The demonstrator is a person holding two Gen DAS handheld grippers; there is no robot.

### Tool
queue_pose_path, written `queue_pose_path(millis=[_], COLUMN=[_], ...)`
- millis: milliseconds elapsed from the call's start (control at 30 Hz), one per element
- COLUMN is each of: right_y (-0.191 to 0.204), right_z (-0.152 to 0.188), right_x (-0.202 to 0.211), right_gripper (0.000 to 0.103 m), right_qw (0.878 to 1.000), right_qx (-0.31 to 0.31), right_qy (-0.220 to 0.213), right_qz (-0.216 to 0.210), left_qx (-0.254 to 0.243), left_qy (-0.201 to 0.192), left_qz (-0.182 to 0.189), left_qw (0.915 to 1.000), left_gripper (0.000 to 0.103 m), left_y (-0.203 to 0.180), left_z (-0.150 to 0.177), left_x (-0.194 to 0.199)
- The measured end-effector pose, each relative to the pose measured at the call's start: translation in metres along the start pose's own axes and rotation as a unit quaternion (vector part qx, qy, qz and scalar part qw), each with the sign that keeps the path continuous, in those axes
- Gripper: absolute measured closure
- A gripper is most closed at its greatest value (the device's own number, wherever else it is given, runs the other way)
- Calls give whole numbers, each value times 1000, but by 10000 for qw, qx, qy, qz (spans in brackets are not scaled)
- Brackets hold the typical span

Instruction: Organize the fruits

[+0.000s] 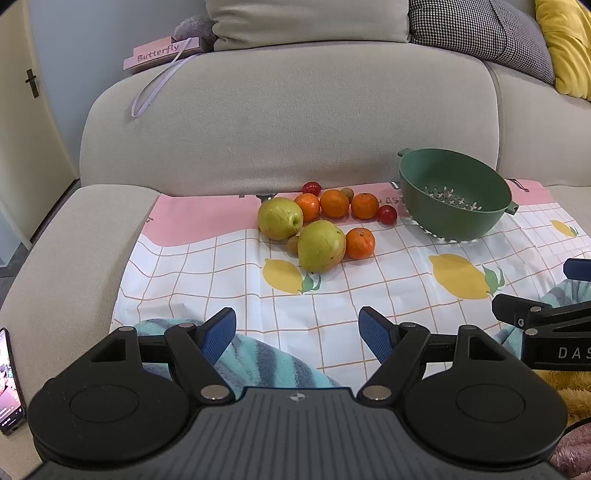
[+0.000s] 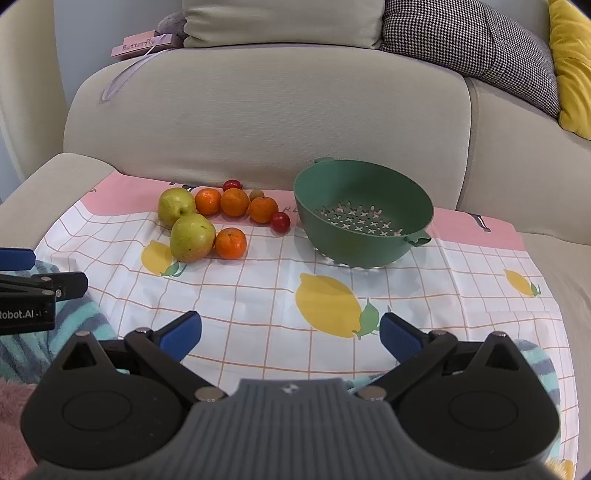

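Observation:
A pile of fruit lies on a lemon-print cloth [image 1: 229,273] on the sofa seat: two green pears [image 1: 320,245] [image 1: 279,218], several oranges [image 1: 359,243] [image 1: 334,202], two red cherry tomatoes [image 1: 386,214] and small brownish fruits [image 1: 347,192]. An empty green colander [image 1: 452,194] [image 2: 364,212] stands to their right. In the right wrist view the front pear [image 2: 192,238] and orange [image 2: 231,243] sit left of the colander. My left gripper [image 1: 297,332] is open and empty, well short of the fruit. My right gripper [image 2: 290,332] is open and empty, short of the colander.
The beige sofa backrest [image 1: 288,122] rises right behind the fruit, and an armrest [image 1: 74,258] runs along the left. A striped teal towel [image 1: 258,362] lies at the cloth's front edge. A phone [image 1: 9,380] rests on the armrest. Cushions [image 1: 480,29] and a pink box [image 1: 162,53] sit on top.

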State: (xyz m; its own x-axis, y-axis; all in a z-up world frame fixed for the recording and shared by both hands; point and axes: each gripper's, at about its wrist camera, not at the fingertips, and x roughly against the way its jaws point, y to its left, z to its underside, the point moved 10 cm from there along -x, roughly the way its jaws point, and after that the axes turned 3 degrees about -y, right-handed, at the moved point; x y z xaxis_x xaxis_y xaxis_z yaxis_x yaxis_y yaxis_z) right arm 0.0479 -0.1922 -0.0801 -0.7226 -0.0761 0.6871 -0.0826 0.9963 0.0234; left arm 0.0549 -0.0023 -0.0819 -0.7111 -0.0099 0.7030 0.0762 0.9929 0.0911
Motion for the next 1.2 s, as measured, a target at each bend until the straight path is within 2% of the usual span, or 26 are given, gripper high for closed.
queue_pose_path(millis=[400, 500, 633, 800, 900, 1033, 1200], right_y=[1, 4, 5, 8, 14, 26, 48], right_z=[0, -4, -9, -18, -25, -30, -34], right_x=[1, 4, 5, 6, 4, -11, -36], right_gripper=[4, 4, 4, 4, 4, 5, 21], right_qw=[10000, 9996, 9986, 9944, 9904, 9912, 9905], right_qx=[7, 25, 89, 390, 541, 663, 831], right_qy=[-65, -254, -504, -972, -1248, -1018, -693], right_qz=[-58, -151, -127, -138, -250, -524, -851], left_qx=[-42, -7, -62, -93, -182, -187, -56], left_qy=[14, 21, -73, -88, -84, -57, -1], left_qz=[108, 203, 286, 470, 425, 372, 350], left_qw=[9999, 9998, 9995, 9988, 9989, 9991, 9994], left_gripper=[14, 15, 20, 23, 23, 26, 30], left_y=[-5, -4, -6, -4, 2, 15, 32], left_z=[-1, -2, -5, -10, -14, -19, -29], left_x=[2, 2, 4, 0, -5, -15, -30])
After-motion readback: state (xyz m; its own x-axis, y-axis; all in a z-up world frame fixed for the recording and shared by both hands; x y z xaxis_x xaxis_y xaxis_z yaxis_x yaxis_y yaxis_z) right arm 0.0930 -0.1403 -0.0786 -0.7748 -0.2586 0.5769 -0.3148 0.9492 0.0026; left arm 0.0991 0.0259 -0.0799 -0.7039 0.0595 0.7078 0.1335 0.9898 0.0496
